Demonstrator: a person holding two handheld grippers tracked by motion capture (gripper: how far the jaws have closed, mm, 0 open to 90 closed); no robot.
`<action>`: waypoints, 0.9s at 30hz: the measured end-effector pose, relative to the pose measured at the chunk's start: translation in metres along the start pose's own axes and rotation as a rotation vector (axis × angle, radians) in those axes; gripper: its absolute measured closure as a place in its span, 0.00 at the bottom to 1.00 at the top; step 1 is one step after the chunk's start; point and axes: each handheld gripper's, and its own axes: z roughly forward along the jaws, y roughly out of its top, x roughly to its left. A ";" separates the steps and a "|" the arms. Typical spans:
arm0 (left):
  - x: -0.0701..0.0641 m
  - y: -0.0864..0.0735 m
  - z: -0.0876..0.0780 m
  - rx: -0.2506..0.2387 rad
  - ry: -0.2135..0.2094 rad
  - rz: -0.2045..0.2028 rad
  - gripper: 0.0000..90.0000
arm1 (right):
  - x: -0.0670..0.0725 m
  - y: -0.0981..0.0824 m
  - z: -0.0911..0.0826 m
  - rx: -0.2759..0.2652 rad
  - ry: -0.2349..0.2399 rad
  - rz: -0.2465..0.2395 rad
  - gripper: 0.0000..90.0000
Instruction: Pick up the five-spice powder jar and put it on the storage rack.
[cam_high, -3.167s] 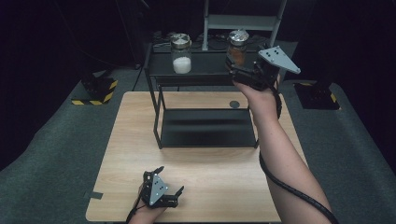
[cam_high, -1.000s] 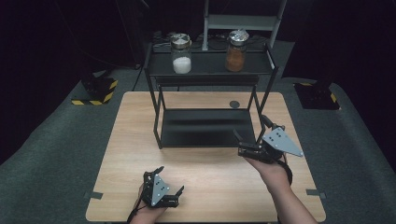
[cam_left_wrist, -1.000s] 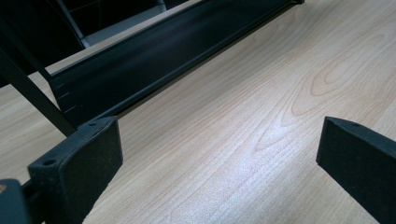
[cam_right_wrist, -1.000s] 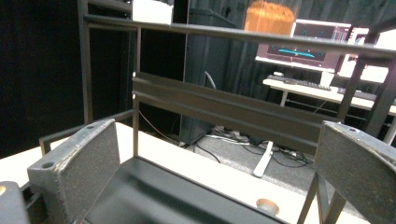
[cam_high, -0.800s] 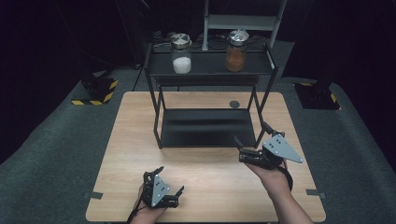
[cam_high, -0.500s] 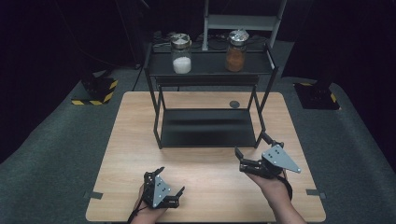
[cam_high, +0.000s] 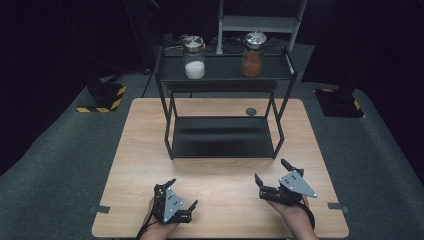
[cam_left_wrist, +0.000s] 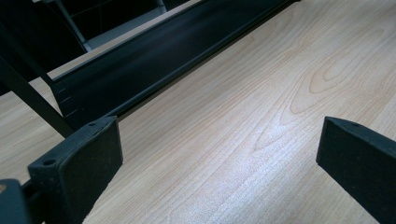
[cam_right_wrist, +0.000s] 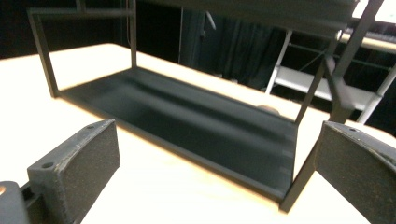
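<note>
Both claws gaping wide, empty — left claw (cam_high: 181, 194) and right claw (cam_high: 273, 171) low over the tabletop (cam_high: 140, 150), just before the rack (cam_high: 222, 137). Two jars (cam_high: 194, 57) up on its top shelf. Risk: clipping a rack post when reaching — toppling jars.

Wooden table (cam_high: 145, 150) carries a black two-tier rack (cam_high: 222, 137) toward the back, and a small dark disc (cam_high: 251, 111) lies just behind it. Up top, a white-filled jar (cam_high: 194, 57) and an orange-filled jar (cam_high: 252, 54).
</note>
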 end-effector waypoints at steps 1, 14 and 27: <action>0.000 0.000 0.000 0.000 0.000 0.001 0.01 | 0.000 -0.003 -0.001 0.011 -0.002 -0.003 0.00; -0.001 0.001 0.000 0.005 0.005 0.009 0.01 | -0.009 -0.030 -0.011 0.119 -0.014 -0.028 0.00; -0.002 0.002 0.001 0.012 0.007 0.010 0.01 | -0.008 -0.033 -0.012 0.188 -0.007 -0.063 0.00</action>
